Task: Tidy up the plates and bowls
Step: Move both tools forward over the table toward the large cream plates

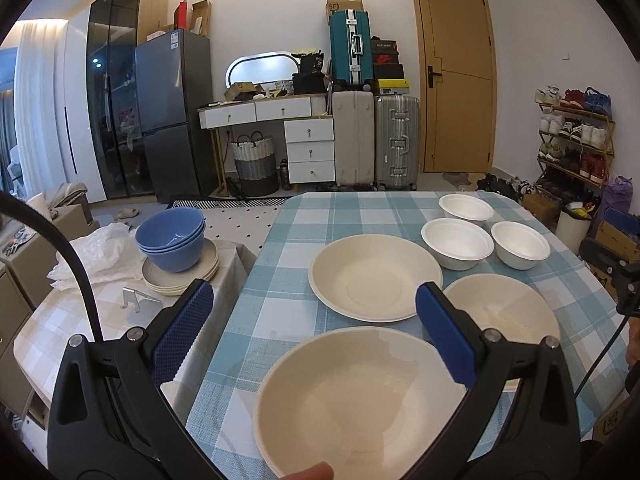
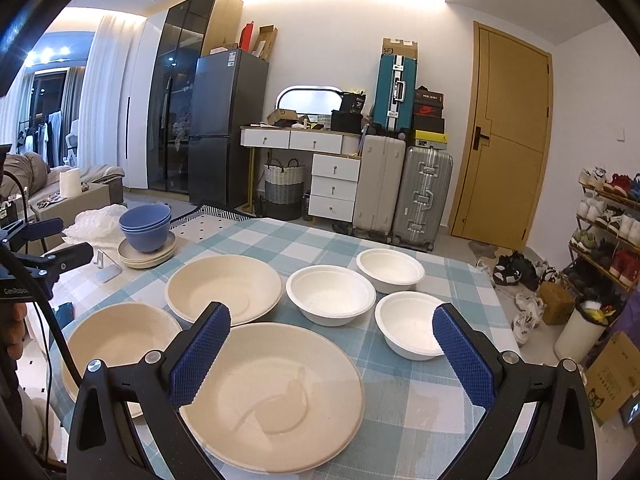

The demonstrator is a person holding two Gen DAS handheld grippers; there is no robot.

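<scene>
Apparently nothing is stacked yet: three beige plates [image 2: 272, 392] and three white bowls [image 2: 330, 294] lie separately ahead of both spread, empty jaws.

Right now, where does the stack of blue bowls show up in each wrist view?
Left wrist view: the stack of blue bowls is at mid-left, on beige plates on the side table, left of the checked tablecloth.
Right wrist view: the stack is at left, above the middle, past the tablecloth's far left corner.
Shared landmark: the teal suitcase against the back wall.
</scene>
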